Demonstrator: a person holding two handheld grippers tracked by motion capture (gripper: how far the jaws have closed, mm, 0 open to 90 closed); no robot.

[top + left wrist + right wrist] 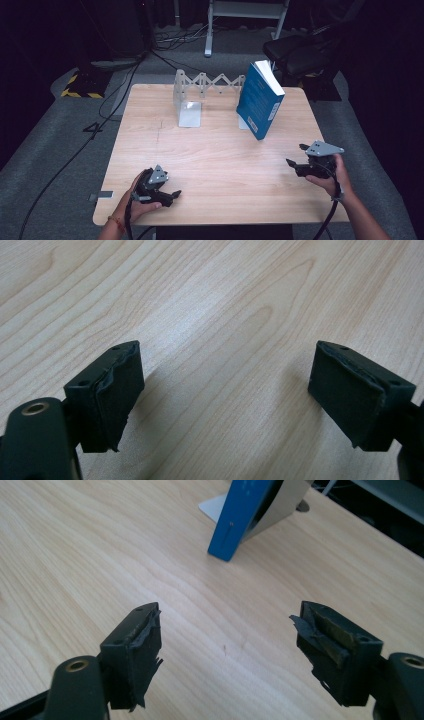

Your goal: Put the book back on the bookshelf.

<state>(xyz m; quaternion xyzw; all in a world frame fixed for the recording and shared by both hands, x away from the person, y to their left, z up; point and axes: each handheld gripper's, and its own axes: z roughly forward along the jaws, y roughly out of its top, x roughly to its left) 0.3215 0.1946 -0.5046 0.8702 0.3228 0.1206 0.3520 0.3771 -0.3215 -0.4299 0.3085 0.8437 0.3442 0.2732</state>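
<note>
we see the right gripper (300, 159) near the table's right edge, held in the right hand (334, 175), jaws spread wide with nothing between them. in the right gripper view the same gripper (227, 645) has bare wood between its two black pads (142, 650), whose facing is frayed at the edges. it points toward the blue book (260, 99), well apart from it.

the left gripper (170, 196) sits near the front left of the table in the left hand (137, 202), low over the wood, jaws also spread and empty. in the left gripper view that gripper (225, 400) shows only wood grain between its pads (117, 395).

the blue book stands on its lower edge at the back right of the wooden table (215, 160), tilted, its top leaning back against the right end plate of the metal bookend rack (200, 92). the right gripper view shows the book (240, 515) propped at a slant against that grey plate (285, 502). the rack is an accordion-type lattice stretched along the back of the table, its left plate (189, 112) standing free with nothing against it.

beyond the table: grey floor, black cables (100, 115), a yellow-black striped block (80, 85), a dark chair (300, 52).
</note>
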